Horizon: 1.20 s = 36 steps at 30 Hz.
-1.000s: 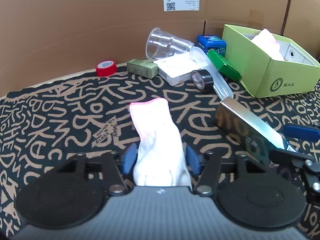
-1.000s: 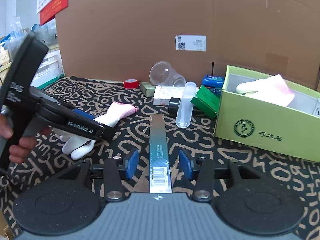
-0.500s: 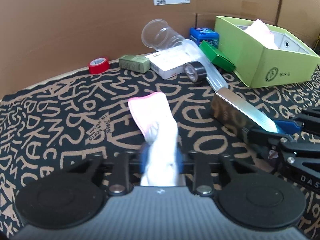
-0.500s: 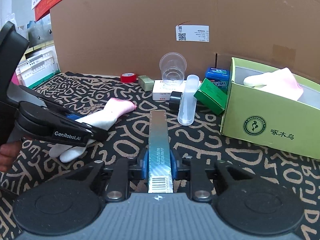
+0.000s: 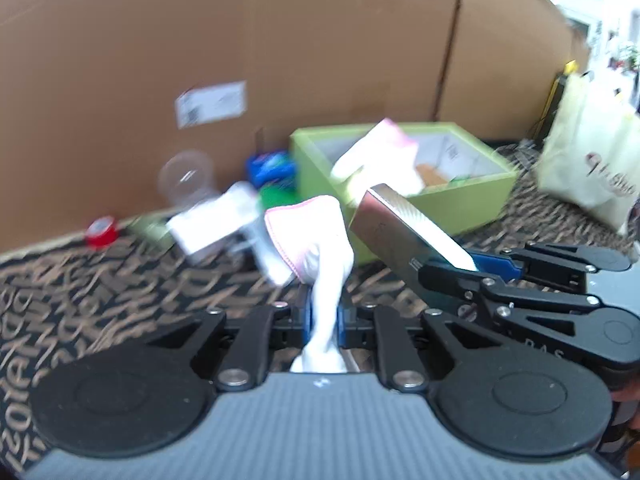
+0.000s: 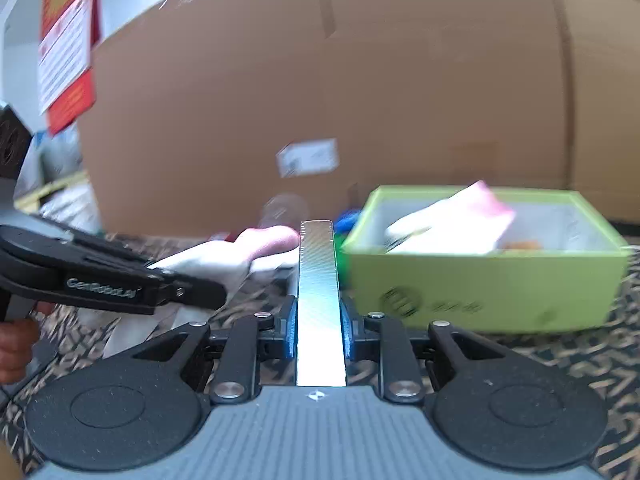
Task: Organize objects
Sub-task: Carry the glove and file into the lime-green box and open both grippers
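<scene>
White cloth of a pink-cuffed sock [image 5: 326, 264] is hanging pinched in the left gripper [image 5: 323, 318]. Beside it, the right gripper [image 6: 319, 336] is clamping a long silver box [image 6: 318, 300] near the green box [image 6: 480, 284].

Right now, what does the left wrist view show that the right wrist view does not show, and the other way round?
Only the left wrist view shows the red tape roll, the white flat box and a cream bag at far right. Only the right wrist view shows a red and white poster on the wall and a hand on the left gripper's handle. Both show the left gripper shut on the white sock, the right gripper shut on the long silver box, and the green box with another sock inside.
</scene>
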{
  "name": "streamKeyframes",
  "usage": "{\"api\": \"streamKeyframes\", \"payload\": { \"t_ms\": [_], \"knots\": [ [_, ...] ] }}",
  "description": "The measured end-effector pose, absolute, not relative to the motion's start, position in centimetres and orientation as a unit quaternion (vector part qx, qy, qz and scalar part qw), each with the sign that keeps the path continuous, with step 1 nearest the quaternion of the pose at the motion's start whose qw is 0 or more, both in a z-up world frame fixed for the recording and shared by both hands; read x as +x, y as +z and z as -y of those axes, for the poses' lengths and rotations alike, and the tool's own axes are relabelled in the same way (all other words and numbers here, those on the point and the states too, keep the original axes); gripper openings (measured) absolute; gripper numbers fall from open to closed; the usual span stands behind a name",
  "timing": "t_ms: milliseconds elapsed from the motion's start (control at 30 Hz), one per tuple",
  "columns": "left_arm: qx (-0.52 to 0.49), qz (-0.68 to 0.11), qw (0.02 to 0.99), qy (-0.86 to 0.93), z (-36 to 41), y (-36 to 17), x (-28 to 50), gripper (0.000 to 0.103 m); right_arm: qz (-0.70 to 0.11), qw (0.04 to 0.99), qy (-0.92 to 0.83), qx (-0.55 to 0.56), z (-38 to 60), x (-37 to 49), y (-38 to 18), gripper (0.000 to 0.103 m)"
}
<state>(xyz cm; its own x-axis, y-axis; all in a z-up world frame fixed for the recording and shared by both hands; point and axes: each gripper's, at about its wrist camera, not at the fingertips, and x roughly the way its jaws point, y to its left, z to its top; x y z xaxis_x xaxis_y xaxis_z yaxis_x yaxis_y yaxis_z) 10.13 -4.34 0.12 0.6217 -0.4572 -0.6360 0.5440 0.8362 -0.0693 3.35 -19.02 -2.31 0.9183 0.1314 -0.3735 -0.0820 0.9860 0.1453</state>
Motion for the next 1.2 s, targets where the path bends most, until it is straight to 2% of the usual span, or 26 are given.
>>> {"api": "streamKeyframes", "payload": {
  "t_ms": [300, 567, 867, 900, 933, 967, 1000, 1033, 1100, 1167, 1200],
  "knots": [
    [0.064, -0.300, 0.896, -0.320, 13.5, 3.6, 12.9, 0.011, -0.133, 0.987, -0.048, 0.080, 26.8, 3.2, 0.4, 0.025],
    [0.060, -0.305, 0.895, -0.320, 20.9, 2.2, 17.4, 0.011, -0.117, 0.983, -0.093, 0.106, 33.0, 7.6, 0.3, 0.025],
    [0.052, -0.307, 0.899, -0.309, 24.6, 1.3, 21.8, 0.014, -0.097, 0.983, -0.106, 0.115, 35.7, 12.1, 1.1, 0.025],
    [0.051, -0.312, 0.898, -0.305, 24.6, 0.8, 22.2, 0.020, -0.105, 0.981, -0.111, 0.118, 36.0, 12.7, 0.5, 0.025],
    [0.050, -0.320, 0.897, -0.302, 24.6, 0.2, 22.5, 0.042, -0.118, 0.979, -0.115, 0.121, 36.3, 13.4, -0.3, 0.026],
    [0.047, -0.325, 0.896, -0.299, 24.4, -0.6, 22.8, 0.056, -0.134, 0.976, -0.118, 0.122, 36.6, 13.9, -1.2, 0.026],
    [0.045, -0.328, 0.897, -0.292, 24.1, -1.4, 22.9, 0.079, -0.153, 0.973, -0.120, 0.121, 36.8, 14.4, -2.2, 0.026],
    [0.042, -0.327, 0.902, -0.279, 23.6, -2.1, 22.8, 0.088, -0.170, 0.970, -0.127, 0.117, 36.9, 14.7, -3.1, 0.027],
    [0.038, -0.320, 0.907, -0.270, 22.7, -3.2, 22.5, 0.091, -0.169, 0.969, -0.137, 0.117, 37.1, 13.9, -4.3, 0.032],
    [0.034, -0.326, 0.907, -0.265, 22.1, -3.7, 22.6, 0.099, -0.153, 0.969, -0.151, 0.120, 37.0, 13.3, -4.2, 0.058],
    [0.029, -0.328, 0.908, -0.259, 21.8, -3.8, 22.6, 0.102, -0.139, 0.970, -0.157, 0.121, 36.9, 12.8, -4.0, 0.063]
  ]
}}
